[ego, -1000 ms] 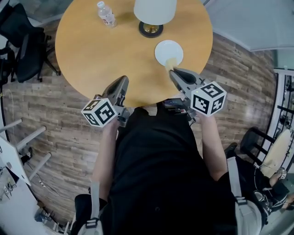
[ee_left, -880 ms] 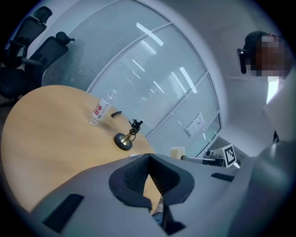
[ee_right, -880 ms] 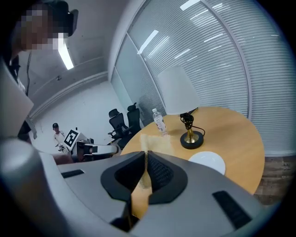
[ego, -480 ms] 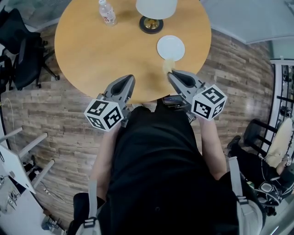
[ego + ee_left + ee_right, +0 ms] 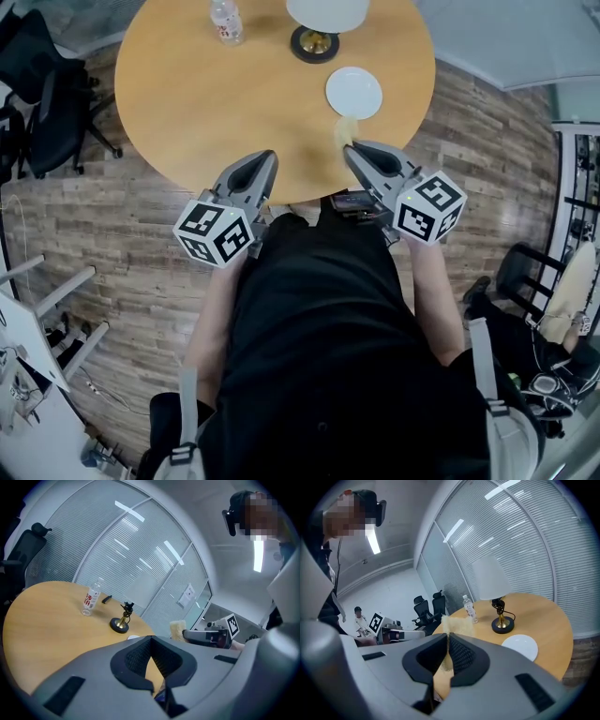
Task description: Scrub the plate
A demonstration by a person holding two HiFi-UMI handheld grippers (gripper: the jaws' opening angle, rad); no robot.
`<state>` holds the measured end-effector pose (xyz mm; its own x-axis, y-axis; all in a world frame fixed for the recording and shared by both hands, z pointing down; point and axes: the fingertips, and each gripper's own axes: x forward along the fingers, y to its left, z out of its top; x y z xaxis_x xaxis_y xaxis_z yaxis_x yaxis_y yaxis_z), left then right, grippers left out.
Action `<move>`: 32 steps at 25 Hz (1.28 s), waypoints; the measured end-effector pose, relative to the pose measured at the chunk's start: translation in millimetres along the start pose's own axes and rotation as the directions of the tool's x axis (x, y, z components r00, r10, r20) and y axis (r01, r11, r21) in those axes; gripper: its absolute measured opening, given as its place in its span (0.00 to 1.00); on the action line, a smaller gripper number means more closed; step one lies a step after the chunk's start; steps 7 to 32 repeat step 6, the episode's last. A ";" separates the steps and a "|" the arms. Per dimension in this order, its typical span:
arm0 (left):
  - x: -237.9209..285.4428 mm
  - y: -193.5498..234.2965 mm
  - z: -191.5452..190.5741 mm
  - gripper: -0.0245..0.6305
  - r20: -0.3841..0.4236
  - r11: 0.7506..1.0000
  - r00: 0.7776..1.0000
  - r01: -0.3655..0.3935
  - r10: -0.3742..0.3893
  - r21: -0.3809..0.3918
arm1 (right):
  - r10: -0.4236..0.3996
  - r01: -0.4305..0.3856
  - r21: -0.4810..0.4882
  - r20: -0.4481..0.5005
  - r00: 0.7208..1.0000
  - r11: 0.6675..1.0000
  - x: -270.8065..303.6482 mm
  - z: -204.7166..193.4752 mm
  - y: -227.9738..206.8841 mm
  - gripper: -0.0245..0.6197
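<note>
- Plate (image 5: 354, 92) sits on the round wooden desk (image 5: 216, 103), upper right of the head view, just down-right of the lamp (image 5: 316, 42) base.
- Right gripper (image 5: 349, 148) is over the desk's near edge, a bit right of centre frame. Its jaws are clamped on a yellowish sponge (image 5: 344, 132).
- Sponge sticks out past the jaw tips and ends just below the plate in the frame.
- Right gripper view shows the same deal: sponge (image 5: 454, 625) is pinched thin between the pads with its fluffy end poking up above them. The plate (image 5: 519, 646) lies off at lower right, apart from it.
- Left gripper (image 5: 262, 161) hangs at the near edge too, left of centre, jaws closed together with nothing in them.
- Bottle (image 5: 225, 21) stands at the top of the frame, left of the lamp, well apart from the plate.
</note>
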<state>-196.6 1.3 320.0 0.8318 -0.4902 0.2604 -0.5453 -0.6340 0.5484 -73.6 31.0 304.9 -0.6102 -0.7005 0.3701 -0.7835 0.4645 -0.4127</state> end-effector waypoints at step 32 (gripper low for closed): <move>-4.1 -0.8 -6.7 0.06 0.001 1.000 1.000 -0.010 0.010 -0.008 | 0.018 -0.018 -0.001 -0.013 1.000 1.000 -0.6 -5.6 4.4 0.08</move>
